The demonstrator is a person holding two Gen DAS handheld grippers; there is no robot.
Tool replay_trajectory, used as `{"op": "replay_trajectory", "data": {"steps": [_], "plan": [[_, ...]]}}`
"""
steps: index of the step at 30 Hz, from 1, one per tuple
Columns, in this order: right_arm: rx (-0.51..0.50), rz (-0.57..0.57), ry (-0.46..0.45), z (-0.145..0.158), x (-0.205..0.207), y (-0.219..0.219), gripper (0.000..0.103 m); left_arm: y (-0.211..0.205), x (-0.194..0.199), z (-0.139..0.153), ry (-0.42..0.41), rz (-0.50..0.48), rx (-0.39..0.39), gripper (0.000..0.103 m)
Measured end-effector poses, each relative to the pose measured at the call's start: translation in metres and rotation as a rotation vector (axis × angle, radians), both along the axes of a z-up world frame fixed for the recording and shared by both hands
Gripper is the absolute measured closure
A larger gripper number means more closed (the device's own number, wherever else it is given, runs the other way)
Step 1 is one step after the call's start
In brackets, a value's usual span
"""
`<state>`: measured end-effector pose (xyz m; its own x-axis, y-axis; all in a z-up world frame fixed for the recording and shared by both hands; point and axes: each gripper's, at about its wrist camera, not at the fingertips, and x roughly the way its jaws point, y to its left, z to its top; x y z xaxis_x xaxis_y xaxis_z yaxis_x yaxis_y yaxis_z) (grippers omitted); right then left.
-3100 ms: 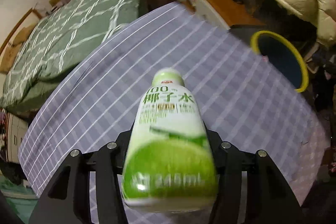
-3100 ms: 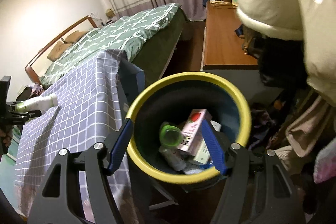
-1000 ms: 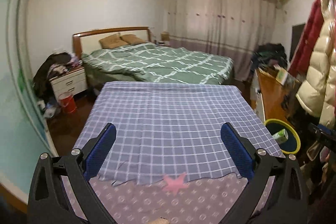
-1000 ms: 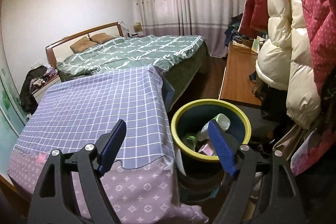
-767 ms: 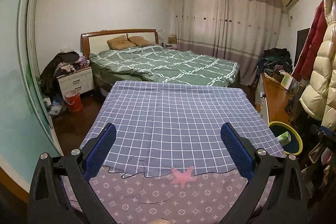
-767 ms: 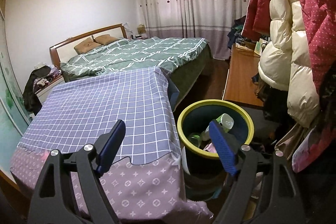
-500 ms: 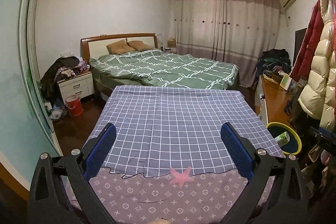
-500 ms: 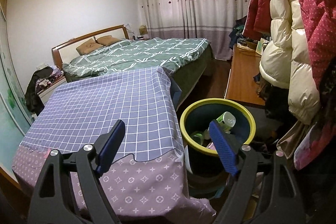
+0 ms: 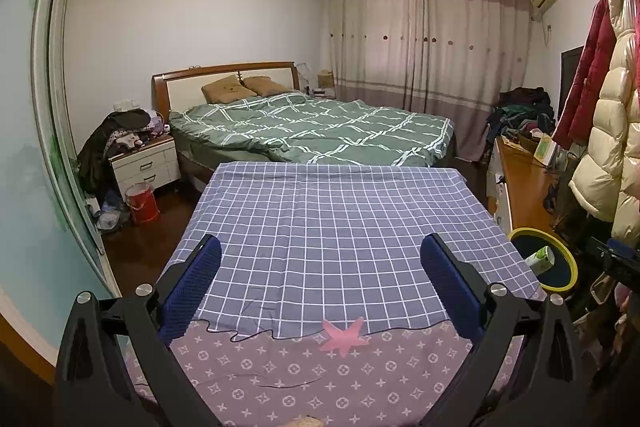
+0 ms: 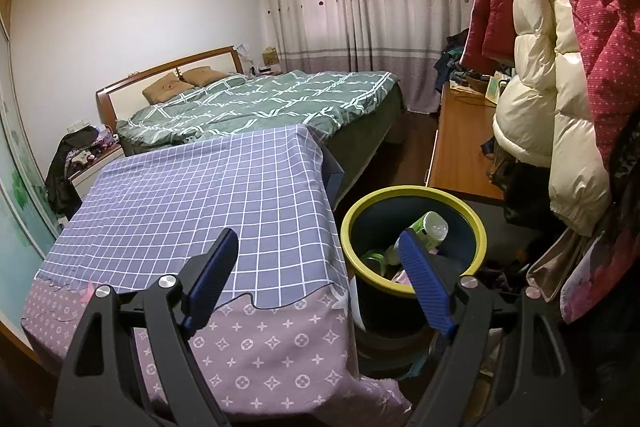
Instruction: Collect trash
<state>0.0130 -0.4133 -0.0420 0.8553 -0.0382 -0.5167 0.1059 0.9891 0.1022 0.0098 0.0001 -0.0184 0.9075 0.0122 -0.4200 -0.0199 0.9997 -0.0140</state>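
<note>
Now both grippers stand spread and empty: the left gripper [image 9: 320, 285] faces the bare checked table [image 9: 332, 223], while the right gripper [image 10: 318, 267] sits nearer the yellow-rimmed bin [image 10: 478, 223] off the table's right edge, where the green bottle [image 10: 426, 229] leans, cap end up.
</note>
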Motion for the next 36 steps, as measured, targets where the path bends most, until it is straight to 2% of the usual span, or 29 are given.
{"op": "replay_trajectory", "data": {"steps": [36], "plan": [[0.006, 0.002, 0.006, -0.0026, 0.0011, 0.0036, 0.025, -0.0014, 0.0085, -0.0074, 0.024, -0.014, 0.005, 0.005]]}}
